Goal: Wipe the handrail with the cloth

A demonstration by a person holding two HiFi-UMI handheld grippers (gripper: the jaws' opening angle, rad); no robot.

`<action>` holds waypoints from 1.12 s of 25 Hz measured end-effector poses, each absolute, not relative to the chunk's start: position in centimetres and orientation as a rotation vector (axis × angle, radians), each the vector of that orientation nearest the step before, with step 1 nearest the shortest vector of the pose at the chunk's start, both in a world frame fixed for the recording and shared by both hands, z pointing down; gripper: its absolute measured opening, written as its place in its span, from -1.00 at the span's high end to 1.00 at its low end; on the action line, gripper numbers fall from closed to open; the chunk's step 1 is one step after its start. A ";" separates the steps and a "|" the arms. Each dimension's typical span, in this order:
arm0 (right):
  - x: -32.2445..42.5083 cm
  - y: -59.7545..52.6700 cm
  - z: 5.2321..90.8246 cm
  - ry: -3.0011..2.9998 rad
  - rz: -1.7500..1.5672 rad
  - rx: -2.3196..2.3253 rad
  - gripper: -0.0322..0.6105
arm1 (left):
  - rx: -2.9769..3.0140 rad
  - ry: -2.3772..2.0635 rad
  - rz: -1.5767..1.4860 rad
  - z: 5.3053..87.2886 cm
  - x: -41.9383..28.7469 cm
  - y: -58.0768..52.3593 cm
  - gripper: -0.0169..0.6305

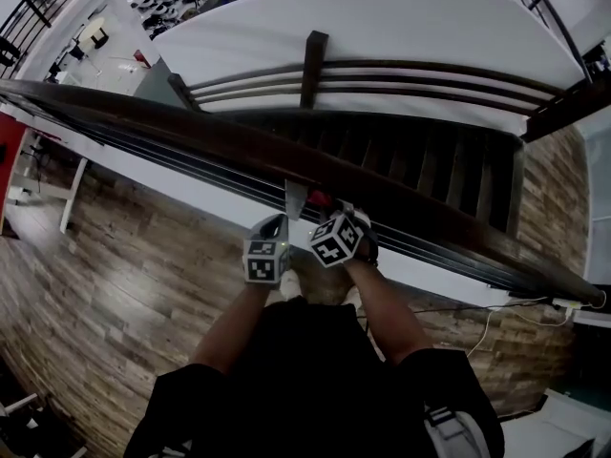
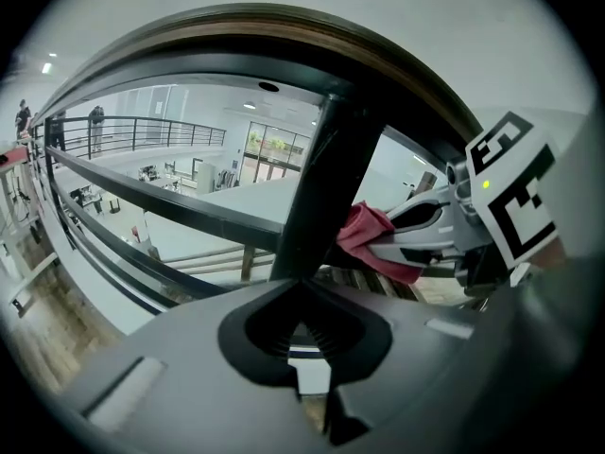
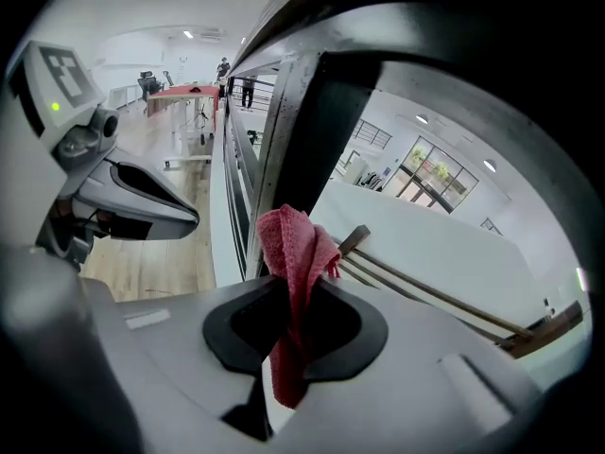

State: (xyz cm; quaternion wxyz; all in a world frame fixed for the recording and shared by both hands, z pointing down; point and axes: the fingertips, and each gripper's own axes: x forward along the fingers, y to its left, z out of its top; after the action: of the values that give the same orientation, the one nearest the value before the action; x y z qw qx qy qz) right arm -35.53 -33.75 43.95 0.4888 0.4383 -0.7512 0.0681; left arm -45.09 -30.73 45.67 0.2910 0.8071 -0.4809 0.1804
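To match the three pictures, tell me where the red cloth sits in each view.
Head view: the cloth is at centre, just under the handrail.
Left gripper view: cloth right of centre, in the fingers of the right gripper.
Right gripper view: cloth at centre, pinched between the fingers, its top standing free.
Shared landmark: the handrail, arching across the top of both gripper views.

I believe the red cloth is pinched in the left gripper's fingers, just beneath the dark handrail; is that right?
Not quite. The red cloth is pinched in the fingers of the right gripper, not the left, just beneath the dark handrail. The right gripper view shows this.
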 end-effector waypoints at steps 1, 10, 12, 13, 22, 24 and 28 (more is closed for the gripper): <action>-35.8 -33.7 43.9 -1.841 0.189 1.073 0.77 | 2.148 -1.283 0.481 45.7 -45.2 -30.5 0.95; -38.2 -30.2 43.9 -2.095 0.577 1.093 0.77 | 2.122 -1.298 0.506 46.5 -46.3 -28.9 0.95; -38.0 -28.8 43.7 -2.124 0.630 1.092 0.77 | 2.112 -1.306 0.516 46.9 -46.3 -28.6 0.95; -37.7 -28.1 43.5 -2.135 0.645 1.095 0.77 | 2.109 -1.307 0.516 46.9 -46.1 -28.4 0.95; -29.2 -21.9 42.0 -2.140 0.690 1.235 0.77 | 2.167 -1.229 0.536 47.0 -38.5 -26.2 0.95; -25.9 -20.5 41.9 -2.124 0.707 1.278 0.77 | 2.224 -1.192 0.545 46.1 -35.2 -25.3 0.95; -19.5 -17.1 40.5 -2.096 0.770 1.384 0.77 | 2.307 -1.080 0.577 44.7 -28.0 -22.3 0.95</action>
State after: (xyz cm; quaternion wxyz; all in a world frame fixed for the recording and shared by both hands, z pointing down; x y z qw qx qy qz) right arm -19.46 -17.06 40.52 0.2543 0.5094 -0.7717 0.2833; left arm -28.00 -22.30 44.70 0.2618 0.8524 -0.3991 0.2133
